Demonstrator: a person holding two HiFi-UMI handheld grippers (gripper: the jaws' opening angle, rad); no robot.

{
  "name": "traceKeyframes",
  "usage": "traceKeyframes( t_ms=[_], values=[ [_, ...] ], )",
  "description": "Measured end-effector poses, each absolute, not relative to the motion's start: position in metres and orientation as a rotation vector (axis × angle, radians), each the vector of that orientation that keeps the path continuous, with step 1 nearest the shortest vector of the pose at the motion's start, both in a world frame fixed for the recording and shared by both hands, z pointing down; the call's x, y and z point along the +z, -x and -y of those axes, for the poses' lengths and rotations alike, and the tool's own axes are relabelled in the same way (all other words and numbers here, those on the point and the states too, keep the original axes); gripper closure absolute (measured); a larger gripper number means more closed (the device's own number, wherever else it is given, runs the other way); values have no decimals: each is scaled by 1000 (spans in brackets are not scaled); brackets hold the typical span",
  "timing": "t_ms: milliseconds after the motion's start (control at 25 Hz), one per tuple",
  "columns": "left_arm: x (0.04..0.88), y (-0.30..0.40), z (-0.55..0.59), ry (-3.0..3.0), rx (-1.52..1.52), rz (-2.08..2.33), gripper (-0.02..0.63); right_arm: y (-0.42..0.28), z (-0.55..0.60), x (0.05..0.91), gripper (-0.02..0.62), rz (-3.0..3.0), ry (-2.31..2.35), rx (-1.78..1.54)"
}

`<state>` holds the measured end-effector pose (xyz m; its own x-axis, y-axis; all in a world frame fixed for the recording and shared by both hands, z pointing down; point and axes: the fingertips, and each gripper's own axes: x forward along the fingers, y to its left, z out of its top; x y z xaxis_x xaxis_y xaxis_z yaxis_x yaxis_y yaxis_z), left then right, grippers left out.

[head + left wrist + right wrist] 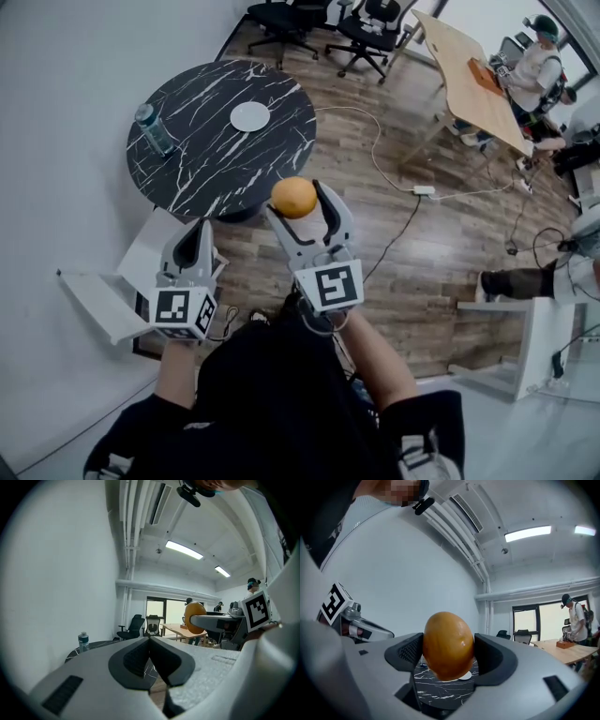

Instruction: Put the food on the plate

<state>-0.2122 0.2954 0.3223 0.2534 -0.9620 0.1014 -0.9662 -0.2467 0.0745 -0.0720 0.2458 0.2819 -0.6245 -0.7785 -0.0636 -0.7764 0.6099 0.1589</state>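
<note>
A round black tabletop veined with white marble lines [202,155] stands close to a plain white wall on its left side. A small round white plate [250,116] lies a little beyond the table's centre, well clear of every edge, with bare top all round it. A clear plastic water bottle [155,129] stands upright near the table's left rim, well apart from the plate. The right gripper [300,201] pinches a smooth, round, orange-yellow piece of food [293,198] between its dark pads, one on each side. In the head view the food shows just at the table's near rim, short of the plate. From the right gripper view the plate peeks out beneath the food, with the marble top spread below. The left gripper [198,228] hangs off the table's near-left edge, its jaws pressed together with nothing between them. Near that same corner, white flat panels [112,291] lie against the wall. Right of the table the brown wood-plank floor [412,253] is open, crossed only by a thin white cable [375,150]. Black wheeled office chairs [323,28] stand beyond the table's far side, and a long pale wooden desk [464,75] sits far to its right.
</note>
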Motion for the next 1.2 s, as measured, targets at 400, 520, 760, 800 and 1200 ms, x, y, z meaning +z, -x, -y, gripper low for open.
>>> traceKeyframes(
  t_ms=[400, 520, 760, 800, 1200],
  values=[
    [326, 170, -209, -2419, 85, 1811, 606, 39, -170, 295, 267, 2796, -1323, -232],
    [328, 155, -177, -2408, 93, 1808, 606, 24, -140, 301, 267, 2799, -1304, -200],
    [338, 111, -112, -2456, 193, 1757, 606, -1, -77, 318, 267, 2813, -1240, -166],
    [338, 105, -101, -2455, 206, 1756, 606, -5, -68, 320, 267, 2820, -1228, -154],
    [353, 59, -33, -2468, 378, 1679, 606, -32, -2, 349, 267, 2886, -1025, -53]
  ],
)
